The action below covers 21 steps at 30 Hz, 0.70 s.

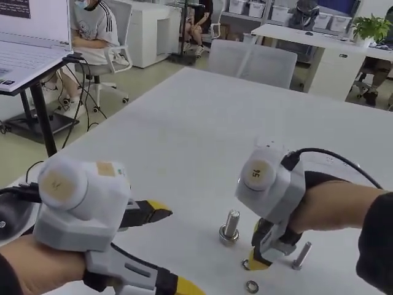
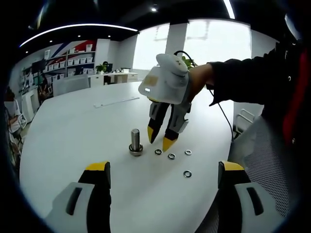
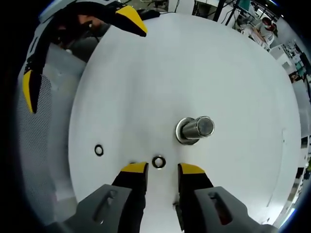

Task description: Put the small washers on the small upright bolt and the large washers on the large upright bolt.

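Between the right gripper (image 3: 163, 168) tips lay a washer (image 3: 158, 161) (thin, stiff, probably slippery); jaws part-open, empty; best pinched across its rim; left gripper (image 2: 164, 167) gaped wide.

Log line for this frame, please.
right claw: open, tips at loose washer | left claw: open, empty | upright bolt: beside right claw
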### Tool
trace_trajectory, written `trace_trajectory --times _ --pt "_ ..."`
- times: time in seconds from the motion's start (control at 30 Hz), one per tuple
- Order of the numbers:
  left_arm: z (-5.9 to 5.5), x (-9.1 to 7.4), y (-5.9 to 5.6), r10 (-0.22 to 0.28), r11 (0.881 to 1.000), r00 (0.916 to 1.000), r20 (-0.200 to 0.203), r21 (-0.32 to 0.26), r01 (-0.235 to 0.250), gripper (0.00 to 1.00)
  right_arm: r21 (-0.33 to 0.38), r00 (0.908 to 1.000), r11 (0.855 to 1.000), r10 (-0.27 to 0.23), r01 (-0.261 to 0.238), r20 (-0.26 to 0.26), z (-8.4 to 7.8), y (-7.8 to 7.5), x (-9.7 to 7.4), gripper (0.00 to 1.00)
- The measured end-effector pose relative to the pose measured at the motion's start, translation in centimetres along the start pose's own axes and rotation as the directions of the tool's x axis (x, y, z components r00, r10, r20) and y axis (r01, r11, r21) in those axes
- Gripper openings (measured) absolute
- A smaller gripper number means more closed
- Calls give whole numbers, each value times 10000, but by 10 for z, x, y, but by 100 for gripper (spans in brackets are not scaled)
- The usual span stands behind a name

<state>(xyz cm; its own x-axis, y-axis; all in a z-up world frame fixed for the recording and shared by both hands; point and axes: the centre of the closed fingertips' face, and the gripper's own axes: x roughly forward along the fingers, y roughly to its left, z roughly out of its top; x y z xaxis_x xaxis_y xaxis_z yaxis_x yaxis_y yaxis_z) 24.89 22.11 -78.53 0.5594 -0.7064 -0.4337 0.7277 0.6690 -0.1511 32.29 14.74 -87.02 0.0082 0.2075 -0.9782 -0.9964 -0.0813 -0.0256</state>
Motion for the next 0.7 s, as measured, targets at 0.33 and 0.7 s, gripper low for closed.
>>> trace_trajectory --times 0.33,0.7 --pt "0 1 0 -47 10000 10000 -59 36 47 91 184 10000 9998 65 -66 40 -2 2 9 22" --pt "0 3 -1 -128 9999 9999 -54 23 129 91 31 10000 10000 35 -35 58 -1 3 11 19"
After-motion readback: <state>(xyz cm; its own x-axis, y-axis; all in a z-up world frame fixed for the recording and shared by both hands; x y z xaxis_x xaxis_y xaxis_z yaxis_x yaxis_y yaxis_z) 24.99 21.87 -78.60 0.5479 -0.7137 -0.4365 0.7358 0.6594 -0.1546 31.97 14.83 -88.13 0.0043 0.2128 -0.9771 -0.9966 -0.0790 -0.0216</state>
